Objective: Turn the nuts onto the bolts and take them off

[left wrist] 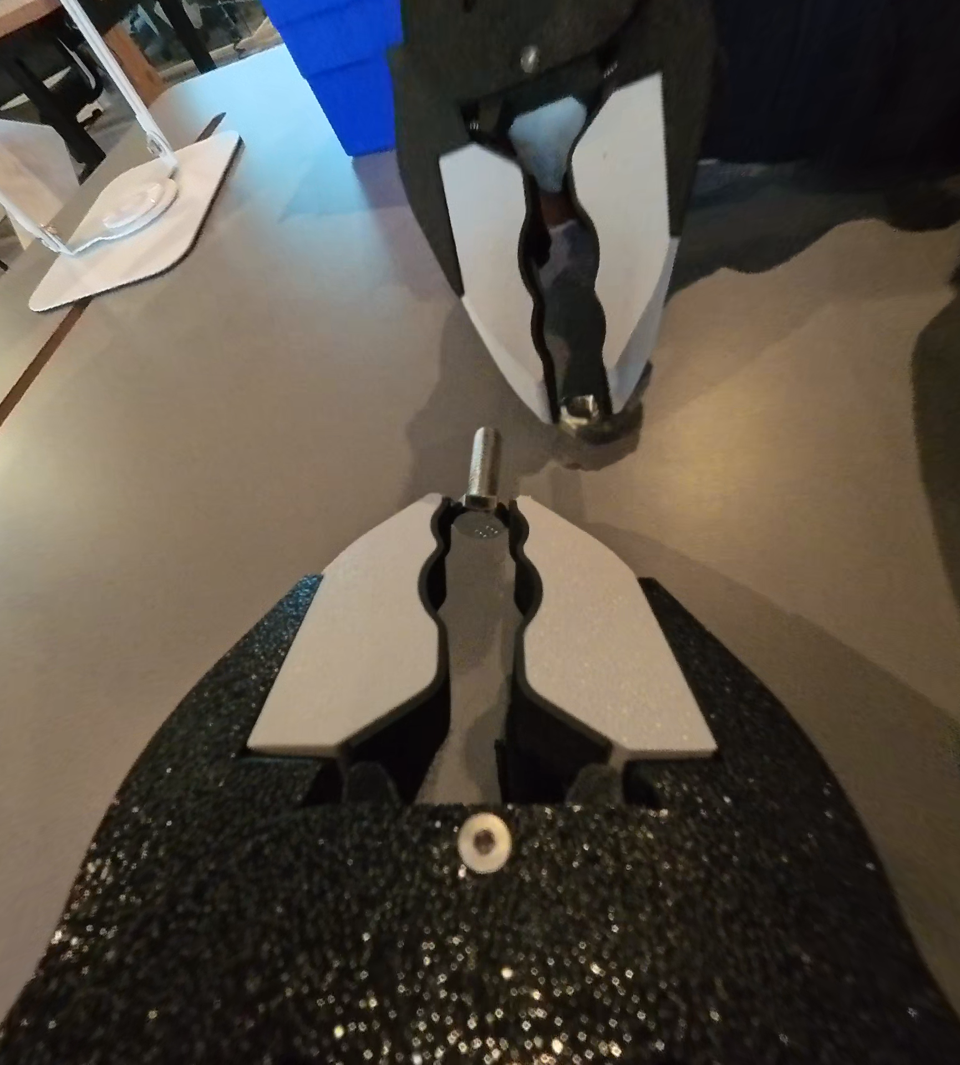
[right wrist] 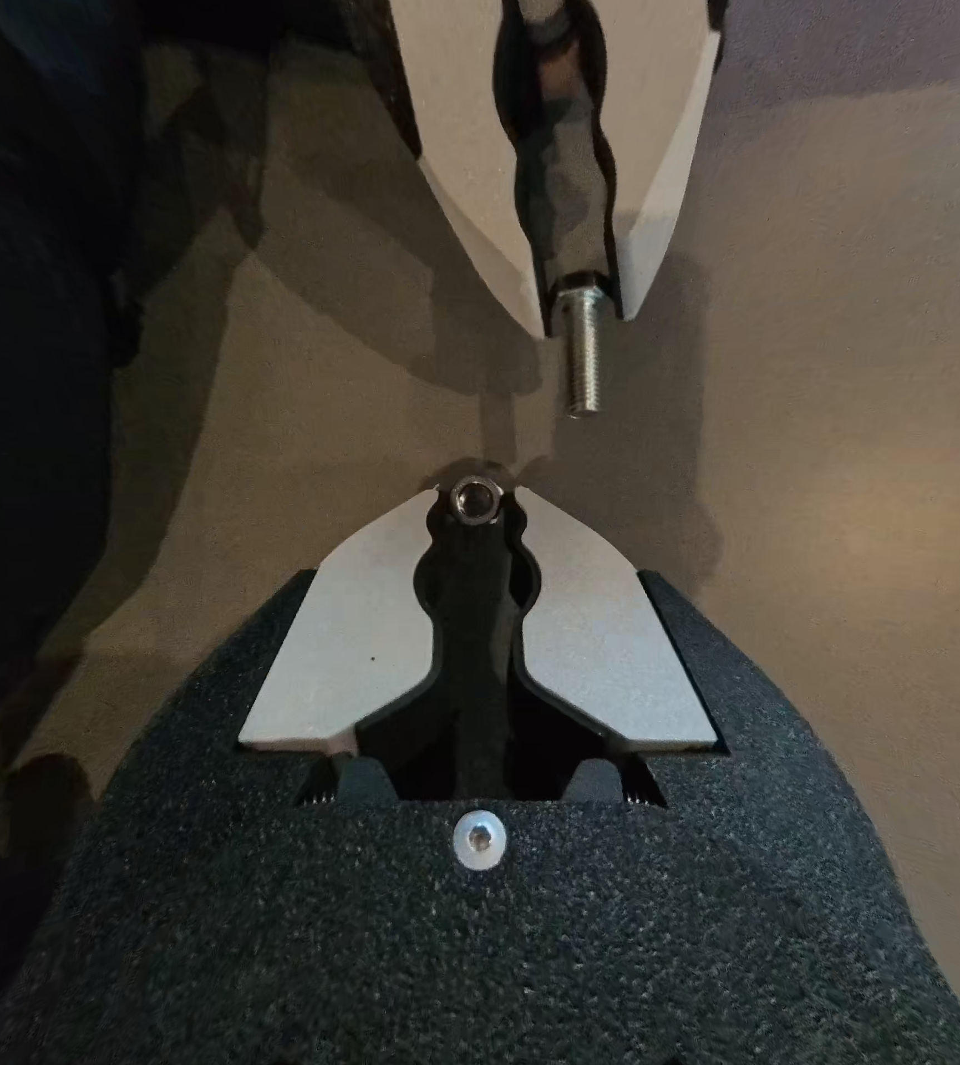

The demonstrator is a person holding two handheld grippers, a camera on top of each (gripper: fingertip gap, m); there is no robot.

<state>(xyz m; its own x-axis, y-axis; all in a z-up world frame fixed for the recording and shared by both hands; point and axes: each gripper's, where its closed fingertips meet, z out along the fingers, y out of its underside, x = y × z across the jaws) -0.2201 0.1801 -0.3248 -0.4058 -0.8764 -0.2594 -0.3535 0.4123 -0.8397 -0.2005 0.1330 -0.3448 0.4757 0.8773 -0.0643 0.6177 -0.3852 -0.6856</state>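
Left gripper [left wrist: 480, 507] pinches bolt [left wrist: 483, 469], shank toward nut [right wrist: 473, 500]; apart.

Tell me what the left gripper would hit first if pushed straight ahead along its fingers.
Probably the right gripper holding the small silver hex nut. The silver threaded bolt in the left gripper points slightly to one side of it, so contact is uncertain.

Black speckled hand-held gripper [left wrist: 482, 507], white fingers [left wrist: 362, 622]
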